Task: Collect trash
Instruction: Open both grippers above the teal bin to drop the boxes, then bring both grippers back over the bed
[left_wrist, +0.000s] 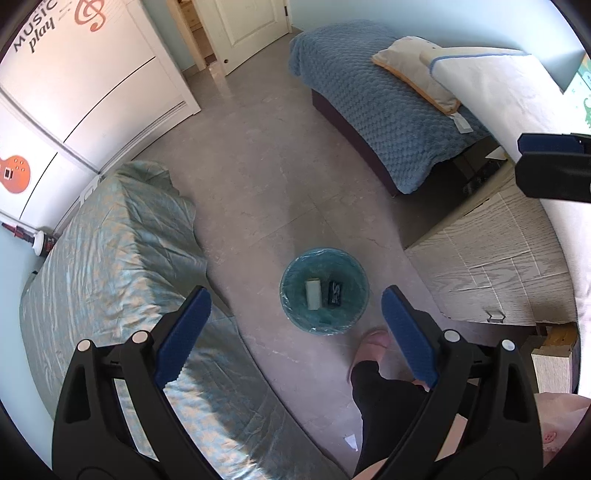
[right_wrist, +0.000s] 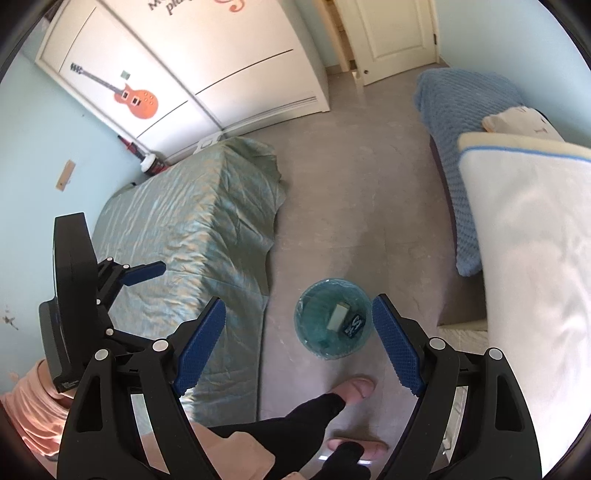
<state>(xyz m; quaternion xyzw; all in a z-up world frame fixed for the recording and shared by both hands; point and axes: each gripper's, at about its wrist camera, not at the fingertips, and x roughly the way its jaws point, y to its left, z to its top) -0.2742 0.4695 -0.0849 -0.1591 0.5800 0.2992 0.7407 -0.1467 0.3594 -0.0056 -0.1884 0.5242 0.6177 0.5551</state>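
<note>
Bright, even daylight from the right, washing out the white bedding and sheening the satin cover; soft shadows; sharp centre focus; strong fisheye bending, dark vignetted corners.

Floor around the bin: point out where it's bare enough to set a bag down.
Widest bare floor: between the green-covered bed, the blue-blanket bed and the wardrobe, beyond the bin. Crowded near the bin's close side: the person's slippered foot stands there, with the wooden cabinet alongside.
</note>
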